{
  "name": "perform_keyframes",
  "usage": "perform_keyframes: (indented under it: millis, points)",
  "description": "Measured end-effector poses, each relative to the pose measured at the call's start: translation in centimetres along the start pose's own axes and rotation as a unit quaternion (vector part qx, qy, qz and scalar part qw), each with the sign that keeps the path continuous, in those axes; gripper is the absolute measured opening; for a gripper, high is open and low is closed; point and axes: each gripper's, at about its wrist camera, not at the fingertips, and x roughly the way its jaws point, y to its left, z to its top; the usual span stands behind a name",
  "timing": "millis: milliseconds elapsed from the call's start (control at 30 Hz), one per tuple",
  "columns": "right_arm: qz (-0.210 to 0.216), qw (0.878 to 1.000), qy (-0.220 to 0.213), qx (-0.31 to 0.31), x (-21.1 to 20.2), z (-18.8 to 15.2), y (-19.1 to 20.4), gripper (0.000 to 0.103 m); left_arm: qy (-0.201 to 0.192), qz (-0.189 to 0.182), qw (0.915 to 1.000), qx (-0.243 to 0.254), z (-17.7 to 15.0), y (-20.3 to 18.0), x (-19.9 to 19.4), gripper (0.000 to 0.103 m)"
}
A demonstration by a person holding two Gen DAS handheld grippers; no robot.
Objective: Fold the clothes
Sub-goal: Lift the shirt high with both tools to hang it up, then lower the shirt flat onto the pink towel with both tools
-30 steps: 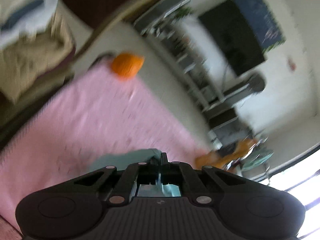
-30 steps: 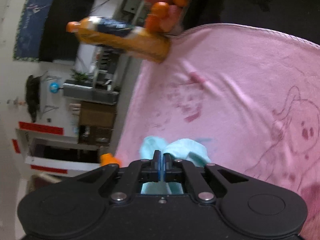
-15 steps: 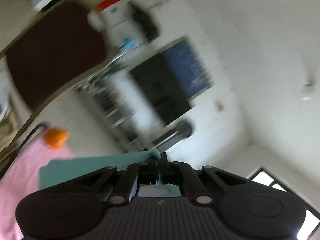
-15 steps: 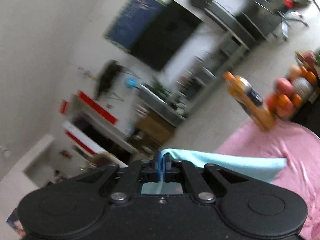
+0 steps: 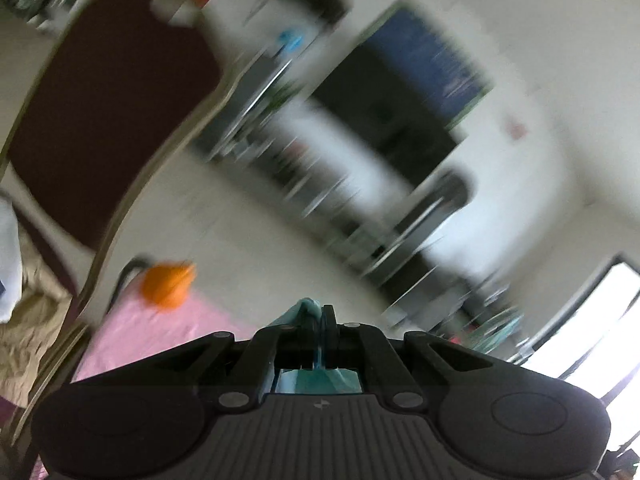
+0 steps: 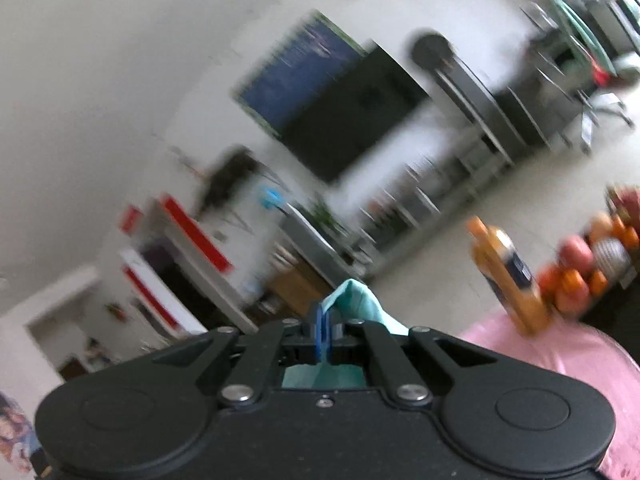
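The black two-finger left gripper [image 5: 319,314] is pointing up towards the room, fingers pressed together on a pale teal cloth [image 5: 298,312]. The matching right gripper [image 6: 325,322] is doing likewise, pinching the same fabric.

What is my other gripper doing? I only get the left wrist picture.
Observer: The right gripper is shut on the teal cloth too.
Operator: Is anything near it?
Observer: Yes, an orange bottle stands at the edge of the pink blanket.
Operator: Anything else over there?
Observer: A blurry pile of fruit sits just past the bottle, off the blanket.
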Motion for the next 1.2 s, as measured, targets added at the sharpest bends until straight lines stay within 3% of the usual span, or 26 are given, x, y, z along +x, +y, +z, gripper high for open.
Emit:
perform_keyframes:
  millis: [100, 200, 300, 367, 467, 633, 733, 833, 900, 967, 1033, 1200]
  points:
    - [-0.026, 1.0, 0.012, 0.011, 4.8, 0.4, -0.9, 0.002, 0.005, 0.023, 0.9997, -0.001, 1.9, -0.1, 3.9, 0.0]
    - [-0.052, 0.998, 0.025, 0.023, 9.6, 0.8, -1.9, 0.002, -0.061, -0.029, 0.9974, 0.026, 4.2, -1.4, 1.6, 0.0]
    - [-0.019, 0.999, -0.025, -0.035, 7.4, 2.5, 0.1, 0.002, -0.119, -0.065, 0.9891, 0.057, 3.7, -2.1, -1.9, 0.0]
    - [-0.017, 0.996, -0.041, -0.071, 5.1, 2.1, 0.6, 0.002, -0.12, -0.075, 0.9876, 0.068, 1.9, -1.8, -3.4, 0.0]
    - [-0.046, 0.993, -0.028, -0.109, 3.1, -1.0, -0.6, 0.002, -0.089, -0.05, 0.9917, 0.077, -2.7, 0.0, -3.0, 0.0]
    - [-0.122, 0.986, 0.041, -0.103, 2.9, -9.5, -6.3, 0.002, 0.012, 0.058, 0.9972, 0.046, -11.9, 7.3, 2.1, 0.0]
    - [-0.175, 0.977, 0.109, -0.053, 3.9, -14.7, -10.8, 0.002, 0.076, 0.127, 0.9886, 0.025, -16.7, 11.8, 5.2, 0.0]
    - [-0.226, 0.958, 0.176, -0.002, 5.0, -19.9, -15.3, 0.002, 0.135, 0.179, 0.9745, 0.002, -20.5, 15.7, 7.6, 0.0]
    - [-0.258, 0.94, 0.22, 0.032, 5.6, -23.4, -18.4, 0.002, 0.155, 0.196, 0.9683, 0.001, -21.7, 17.1, 7.7, 0.0]
    - [-0.276, 0.93, 0.241, 0.024, 5.5, -25.0, -19.1, 0.002, 0.161, 0.205, 0.9653, 0.014, -21.8, 16.9, 7.8, 0.0]
    - [-0.284, 0.926, 0.248, 0.018, 5.4, -25.5, -19.4, 0.002, 0.159, 0.204, 0.9656, 0.026, -21.9, 16.2, 7.1, 0.0]
    - [-0.283, 0.93, 0.233, 0.005, 4.4, -24.0, -17.7, 0.002, 0.148, 0.185, 0.971, 0.033, -21.3, 13.8, 4.9, 0.0]
